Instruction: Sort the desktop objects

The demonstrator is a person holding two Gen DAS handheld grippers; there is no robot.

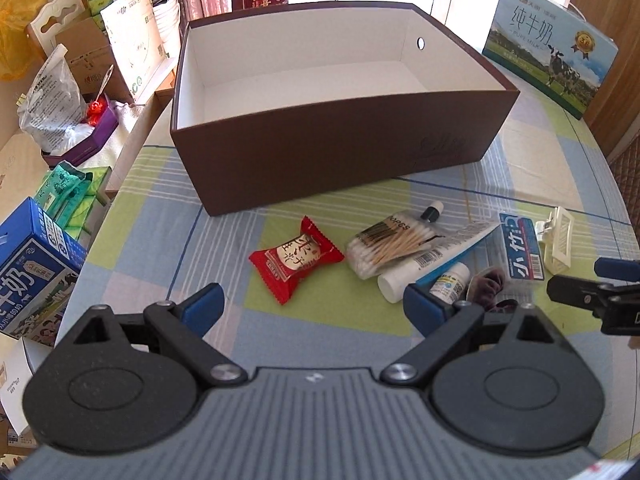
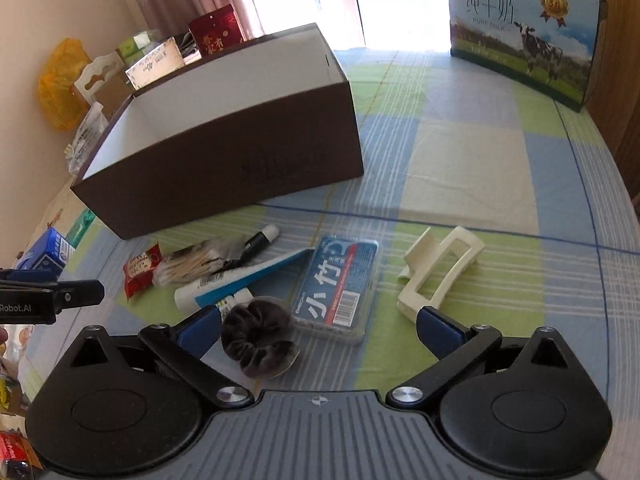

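An open brown box [image 1: 332,148] with a white inside stands at the back of the checked tablecloth; it also shows in the right wrist view [image 2: 224,160]. In front lie a red snack packet [image 1: 296,262], a cotton swab bag [image 1: 384,250], a white tube [image 1: 436,258], a small bottle [image 1: 452,282], a dark scrunchie [image 2: 256,338], a blue floss box [image 2: 338,286] and a cream hair claw [image 2: 438,270]. My left gripper [image 1: 316,308] is open, just short of the packet. My right gripper [image 2: 318,328] is open over the scrunchie and floss box.
A milk carton case [image 2: 524,32] stands at the back right. A blue milk box [image 1: 32,268], green packets [image 1: 68,192] and other clutter crowd the left beside the table. The tablecloth [image 2: 460,152] is bare right of the brown box.
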